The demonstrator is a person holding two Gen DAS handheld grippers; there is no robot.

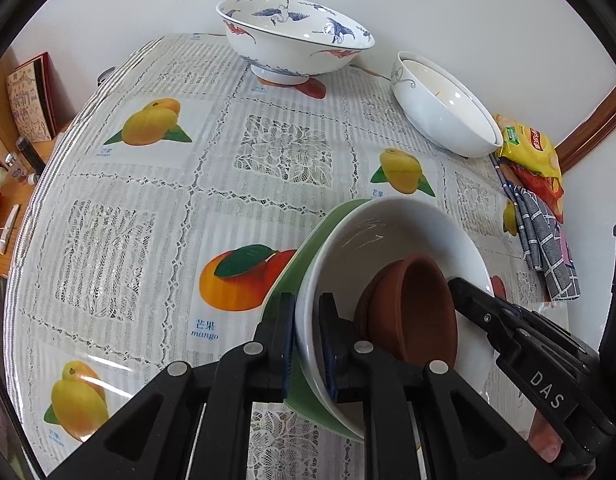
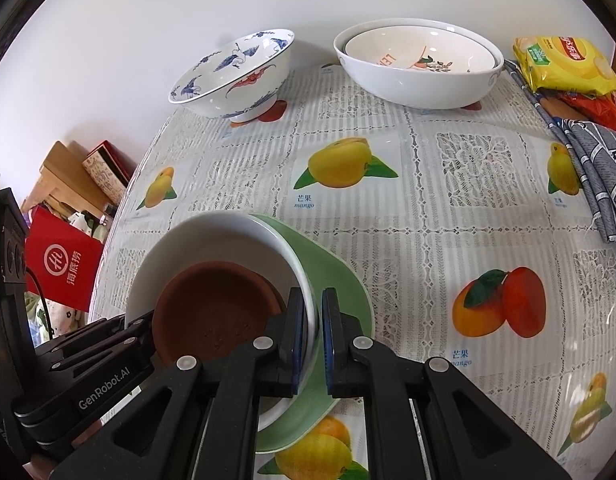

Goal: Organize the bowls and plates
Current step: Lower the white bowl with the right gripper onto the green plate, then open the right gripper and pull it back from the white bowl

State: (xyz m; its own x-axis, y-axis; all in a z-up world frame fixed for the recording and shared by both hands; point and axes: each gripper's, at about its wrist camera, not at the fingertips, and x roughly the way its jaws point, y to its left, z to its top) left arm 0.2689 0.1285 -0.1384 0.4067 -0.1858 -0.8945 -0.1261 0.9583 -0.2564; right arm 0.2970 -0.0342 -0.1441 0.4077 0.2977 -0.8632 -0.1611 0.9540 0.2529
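Bench (image 2: 428, 240) lies open beyond the stack; left tool (image 1: 308, 344) and right tool (image 2: 316, 340) each clamp opposite white bowl (image 2: 212, 236) rims.

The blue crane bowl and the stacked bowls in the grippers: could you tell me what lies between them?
Only bare mango-print tablecloth separates the crane bowl from the gripped stack; both wrist views show it.

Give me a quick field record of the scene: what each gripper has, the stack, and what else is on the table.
left gripper: shut on white bowl rim
right gripper: shut on the opposite rim
stack: brown dish inside white bowl, green plate underneath
far side: crane bowl; nested bowls
right edge: snack bags, checked cloth
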